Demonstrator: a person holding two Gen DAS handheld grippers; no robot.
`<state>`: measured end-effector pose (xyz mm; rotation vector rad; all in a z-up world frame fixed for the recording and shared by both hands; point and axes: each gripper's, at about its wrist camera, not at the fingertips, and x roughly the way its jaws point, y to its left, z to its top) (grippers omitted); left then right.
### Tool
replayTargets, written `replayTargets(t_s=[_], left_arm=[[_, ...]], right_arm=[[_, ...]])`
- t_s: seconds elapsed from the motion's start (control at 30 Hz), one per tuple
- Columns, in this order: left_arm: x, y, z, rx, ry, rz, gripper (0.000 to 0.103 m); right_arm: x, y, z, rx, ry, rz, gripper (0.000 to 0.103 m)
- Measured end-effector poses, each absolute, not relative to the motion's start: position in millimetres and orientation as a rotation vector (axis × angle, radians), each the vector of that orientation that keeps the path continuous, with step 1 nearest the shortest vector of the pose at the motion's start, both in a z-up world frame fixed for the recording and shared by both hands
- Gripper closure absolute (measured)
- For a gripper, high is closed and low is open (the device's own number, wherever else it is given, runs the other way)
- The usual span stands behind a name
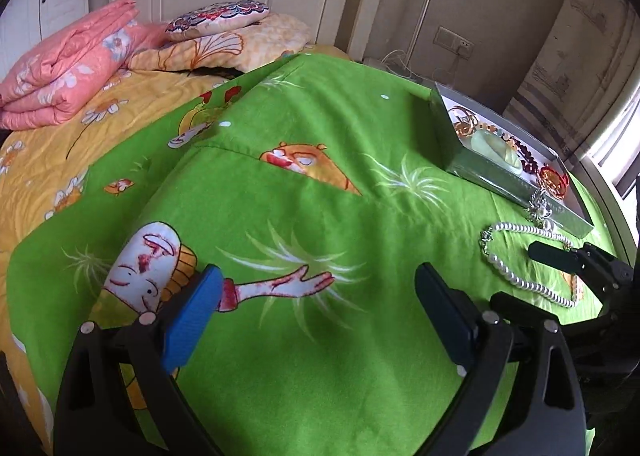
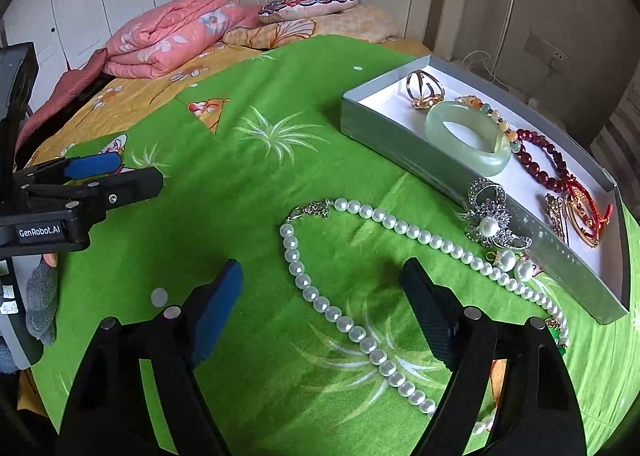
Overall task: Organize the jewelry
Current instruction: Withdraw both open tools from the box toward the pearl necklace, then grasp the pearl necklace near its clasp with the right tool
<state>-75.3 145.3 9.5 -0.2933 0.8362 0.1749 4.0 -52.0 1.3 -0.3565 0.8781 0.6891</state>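
Pearls (image 2: 360, 320) are laid on bed's green cover (image 2: 248, 184), beside box (image 2: 404, 152) near right edge. L gripper (image 1: 316, 320) & R gripper (image 2: 320, 320) are held open, nothing gripped.

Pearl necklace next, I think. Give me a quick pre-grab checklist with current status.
1. Right gripper open, nothing between its fingers: ok.
2. Pearl necklace in full view on the green sheet, strand running between the fingers: ok.
3. Necklace free of the brooch and pearl earrings: cannot tell, they lie very close.
4. Bare space in the box near its far end: ok.
5. Left gripper open and off to the side: ok.
6. Necklace clasp undone: cannot tell.
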Motion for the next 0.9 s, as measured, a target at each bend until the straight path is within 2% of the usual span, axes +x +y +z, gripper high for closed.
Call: replayTargets(t_s=[0.07,0.1,0.13,0.2,0.37,0.5,0.63,0.77,0.9], left_arm=[[-76,142,10,-0.275,0.832,0.167,0.007],[-76,139,11,-0.267,0.833,0.166,0.007],[-75,138,10,-0.263,0.835,0.166,0.007],[-76,139,10,-0.267,0.836,0.169,0.007],[-75,138,11,-0.259,0.833,0.174,0.007],[-72,127,12,-0.194,0.850,0.192,0.007],[-63,92,16,-0.013,0.857,0.181,0.007],[-48,53,25,-0.001,0.855,0.072,0.007],[-23,12,32,0.013,0.841,-0.001,0.007]], right_arm=[[0,-52,4,-0.356,0.856,0.690,0.045],[-4,-53,5,-0.355,0.853,0.729,0.068],[-9,-53,5,-0.374,0.844,0.736,0.078],[-21,-57,5,-0.402,0.837,0.739,0.086],[-57,-108,7,-0.320,0.866,0.812,0.089],[-77,-182,11,-0.124,0.882,0.818,0.089],[-88,-246,20,0.090,0.832,0.815,0.089],[-88,-285,24,0.268,0.777,0.792,0.089],[-92,-290,26,0.305,0.746,0.793,0.089]])
